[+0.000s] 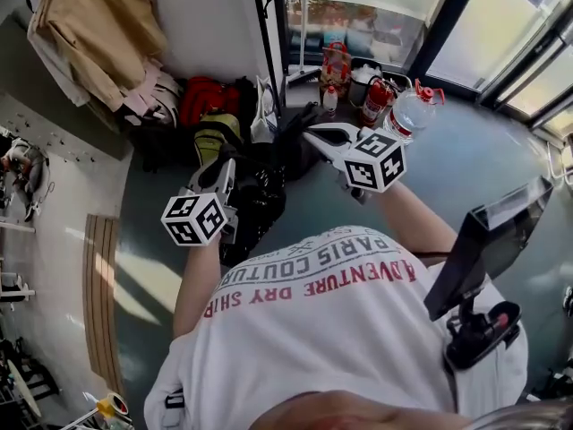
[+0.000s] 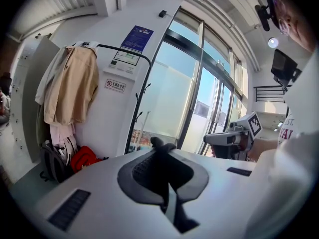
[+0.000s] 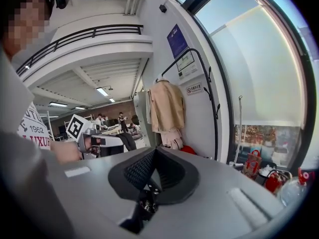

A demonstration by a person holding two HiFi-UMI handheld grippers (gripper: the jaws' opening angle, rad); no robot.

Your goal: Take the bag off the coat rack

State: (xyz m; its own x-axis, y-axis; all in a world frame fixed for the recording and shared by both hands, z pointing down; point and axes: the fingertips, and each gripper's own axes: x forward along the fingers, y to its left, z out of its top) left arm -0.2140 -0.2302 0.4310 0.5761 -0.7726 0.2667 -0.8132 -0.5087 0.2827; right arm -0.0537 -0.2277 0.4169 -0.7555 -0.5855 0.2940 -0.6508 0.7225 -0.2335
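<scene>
upper left of the head view, a red bag [image 1: 204, 99] sits low under the tan coat [image 1: 94, 30] on the rack [image 1: 265, 34]. left claw [image 2: 162, 144] and right claw [image 3: 155, 150] are both clenched, empty.

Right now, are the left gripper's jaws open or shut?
Shut. The left gripper shows its jaws meeting at the tips in its own view, with nothing between them.
</scene>
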